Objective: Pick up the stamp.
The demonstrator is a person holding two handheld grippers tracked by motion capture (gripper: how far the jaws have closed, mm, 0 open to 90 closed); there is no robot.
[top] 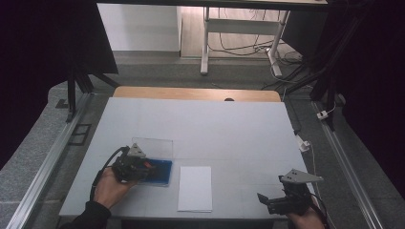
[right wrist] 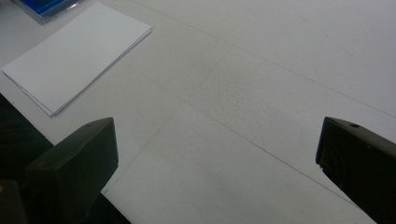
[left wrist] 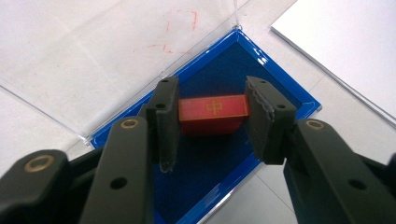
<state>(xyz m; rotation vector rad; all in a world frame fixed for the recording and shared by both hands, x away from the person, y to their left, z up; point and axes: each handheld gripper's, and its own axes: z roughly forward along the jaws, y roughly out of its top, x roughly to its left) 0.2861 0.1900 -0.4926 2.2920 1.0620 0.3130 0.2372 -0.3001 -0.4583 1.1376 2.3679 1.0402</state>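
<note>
My left gripper (left wrist: 212, 119) clamped across red block's (left wrist: 212, 114) long axis, in blue tray (left wrist: 299, 100) near table's (top: 200, 124) front-left corner; lift straight up; right gripper (right wrist: 217, 163) agape, well apart.

The block (left wrist: 213, 113) is red, with a thin gold line round its top face and a small gold sign in the middle. It sits in a tray (left wrist: 299, 95) with a deep blue lining and a brighter, glossy blue rim. The lid (left wrist: 93, 51) is clear, with faint red marks on it. The paper (top: 195, 188) is white, on a pale grey table (top: 215, 124). Both grippers are black, the left gripper (left wrist: 212, 122) with brass-coloured rivets, the right gripper (right wrist: 217, 163) plain.
</note>
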